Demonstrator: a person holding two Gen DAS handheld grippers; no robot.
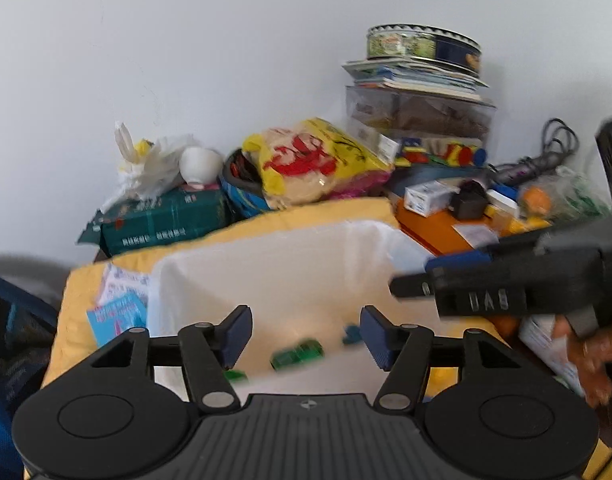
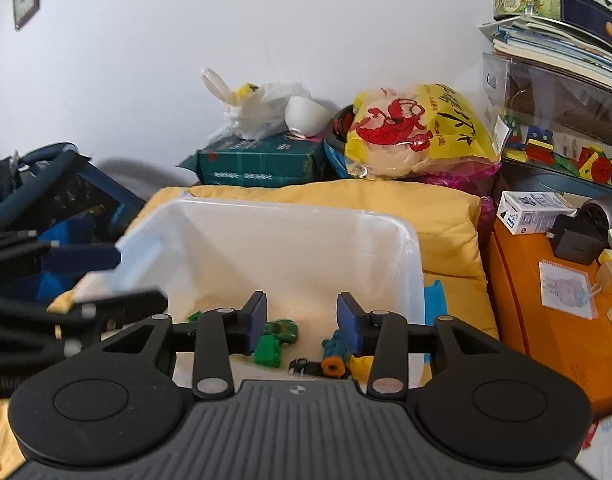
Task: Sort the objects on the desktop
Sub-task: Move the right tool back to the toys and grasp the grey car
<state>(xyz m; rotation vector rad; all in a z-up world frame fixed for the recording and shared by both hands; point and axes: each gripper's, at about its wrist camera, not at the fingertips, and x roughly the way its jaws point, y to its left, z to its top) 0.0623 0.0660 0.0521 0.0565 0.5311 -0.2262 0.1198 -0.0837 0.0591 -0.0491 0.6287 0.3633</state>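
Yellow cushion (image 2: 446, 216) w/ clear plastic bin (image 2: 410, 240) on top, orange surface (image 2: 546, 332) beside w/ small boxes

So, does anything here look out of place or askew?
One oddity: a white bowl lies tipped on its side atop the green tissue pack by the wall. The translucent plastic bin looks normal.

Toys (image 2: 274, 340) lie in bin (image 2: 410, 248) on cushion (image 2: 446, 216).
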